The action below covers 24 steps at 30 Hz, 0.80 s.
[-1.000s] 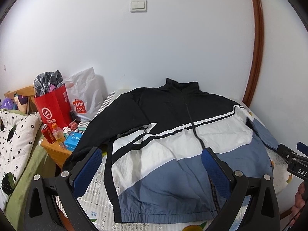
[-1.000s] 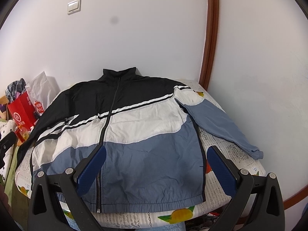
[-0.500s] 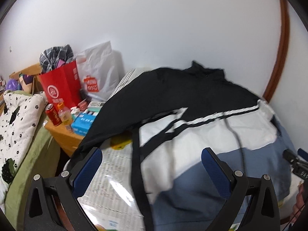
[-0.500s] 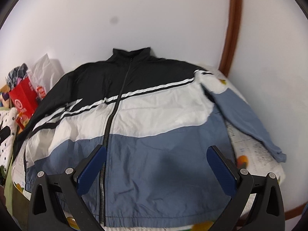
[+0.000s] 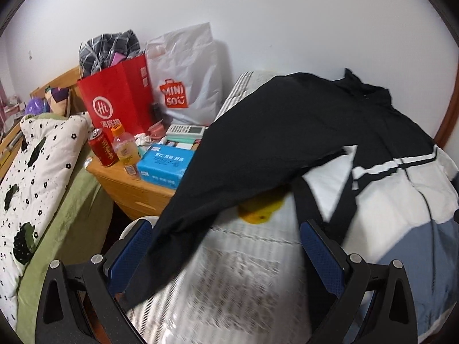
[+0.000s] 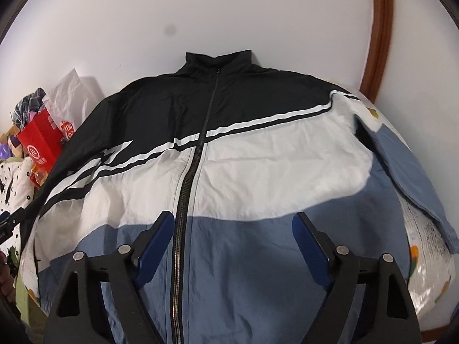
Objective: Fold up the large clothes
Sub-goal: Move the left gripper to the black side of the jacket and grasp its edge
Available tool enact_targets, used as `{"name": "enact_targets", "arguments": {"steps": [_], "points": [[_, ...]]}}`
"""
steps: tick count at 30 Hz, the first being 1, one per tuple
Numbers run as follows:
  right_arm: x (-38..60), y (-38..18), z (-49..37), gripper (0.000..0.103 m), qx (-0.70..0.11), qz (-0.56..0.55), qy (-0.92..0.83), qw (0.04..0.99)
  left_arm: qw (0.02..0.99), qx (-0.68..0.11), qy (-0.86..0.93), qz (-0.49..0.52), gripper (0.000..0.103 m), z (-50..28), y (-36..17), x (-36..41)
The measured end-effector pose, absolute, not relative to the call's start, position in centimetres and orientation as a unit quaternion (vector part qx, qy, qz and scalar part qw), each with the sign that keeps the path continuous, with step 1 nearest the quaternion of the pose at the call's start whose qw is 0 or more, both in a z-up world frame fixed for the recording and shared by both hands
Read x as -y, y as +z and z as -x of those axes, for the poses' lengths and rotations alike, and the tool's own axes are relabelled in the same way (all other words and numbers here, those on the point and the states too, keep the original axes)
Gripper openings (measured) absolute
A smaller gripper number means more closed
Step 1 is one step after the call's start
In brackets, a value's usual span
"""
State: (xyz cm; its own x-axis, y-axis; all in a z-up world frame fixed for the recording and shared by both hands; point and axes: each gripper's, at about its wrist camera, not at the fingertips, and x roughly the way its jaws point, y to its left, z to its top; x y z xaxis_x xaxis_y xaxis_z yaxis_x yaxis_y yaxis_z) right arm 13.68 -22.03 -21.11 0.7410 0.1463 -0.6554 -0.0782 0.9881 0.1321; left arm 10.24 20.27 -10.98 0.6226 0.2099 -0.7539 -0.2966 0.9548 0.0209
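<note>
The jacket (image 6: 243,154) is spread flat, front up and zipped, over a patterned sheet (image 5: 243,281) on a bed, its black collar at twelve o'clock against the white wall and its blue hem at six o'clock. Black cloth is seen across the shoulders, white with two stripes across the chest, blue below. One blue sleeve (image 6: 413,177) is laid out toward four o'clock in the right wrist view; the black sleeve (image 5: 229,189) is stretched toward seven o'clock in the left wrist view, off the edge of the bed. The right gripper (image 6: 232,243) is held over the blue part, its jaws apart and just narrowed, nothing pinched between the blue pads, the zip being just beside the pad at nine o'clock. The left gripper (image 5: 226,252) is held with jaws spread wide; the black sleeve is passed beside its pad at nine o'clock, ungrasped. At ten o'clock in that view a wooden nightstand (image 5: 134,189) is loaded with a red bag (image 5: 117,100), a white bag (image 5: 186,77), a red can (image 5: 102,149), a bottle (image 5: 125,152) and a blue box (image 5: 165,164).
</note>
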Motion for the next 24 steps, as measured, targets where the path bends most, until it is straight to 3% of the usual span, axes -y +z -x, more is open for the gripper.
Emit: {"name": "enact_targets", "arguments": {"steps": [7,13,17,24], "points": [[20.3,-21.9,-16.4,0.083,-0.374,-0.029,0.059,0.925,0.89,-0.43,0.147,0.047,0.099,-12.1,-13.3,-22.0],[19.6,-22.2,-18.2,0.083,-0.384,-0.013,0.049,0.922,0.886,-0.436,0.148,0.05,0.086,-12.9,-14.3,-22.8],[19.4,-22.0,-18.7,0.083,-0.387,-0.009,0.047,0.921,0.886,-0.438,0.142,0.058,0.071,-13.4,-14.5,-23.1],[19.5,-21.3,-18.9,0.083,-0.384,-0.005,0.046,0.922,0.884,-0.441,0.139,0.072,0.029,-14.4,-14.5,-23.7]]}}
